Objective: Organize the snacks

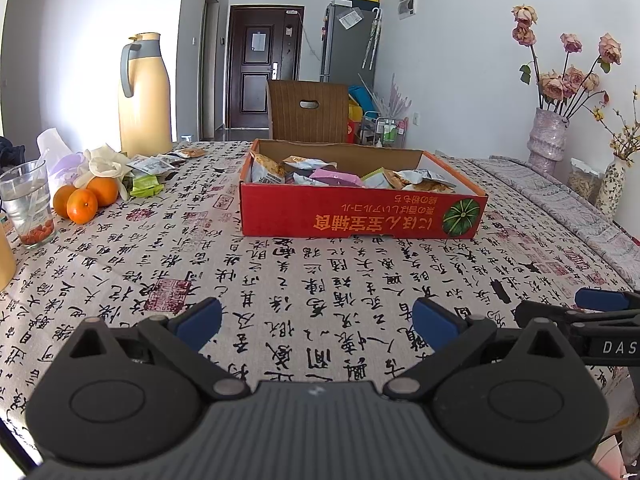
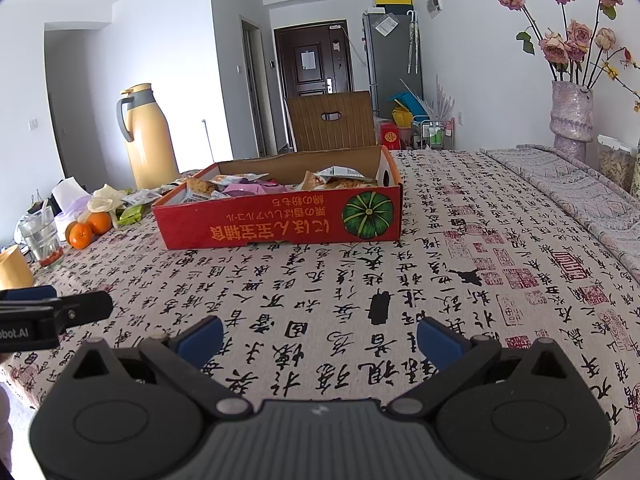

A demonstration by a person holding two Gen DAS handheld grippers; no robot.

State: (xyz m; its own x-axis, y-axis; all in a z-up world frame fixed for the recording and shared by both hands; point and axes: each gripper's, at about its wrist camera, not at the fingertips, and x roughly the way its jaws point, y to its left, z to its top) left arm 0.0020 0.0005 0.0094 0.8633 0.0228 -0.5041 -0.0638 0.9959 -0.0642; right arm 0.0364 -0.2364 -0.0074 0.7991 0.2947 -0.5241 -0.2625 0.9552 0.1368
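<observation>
The left gripper [image 1: 316, 320] and right gripper [image 2: 320, 338] hover with jaws spread and empty over the tabletop [image 1: 320, 272]. Ahead of both sits the red box [image 1: 360, 216] of snack packets [image 1: 336, 178] (light, crinkly, slippery); more loose packets [image 1: 154, 166] lie ahead-left, best pinched at a flat sealed edge.

snack packets [image 1: 340, 176] in box [image 1: 360, 216], oranges [image 1: 86, 200] left of it

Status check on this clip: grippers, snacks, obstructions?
Left gripper open, empty. Right gripper open, empty. Snack packets loose beside red box. Path clear.
</observation>
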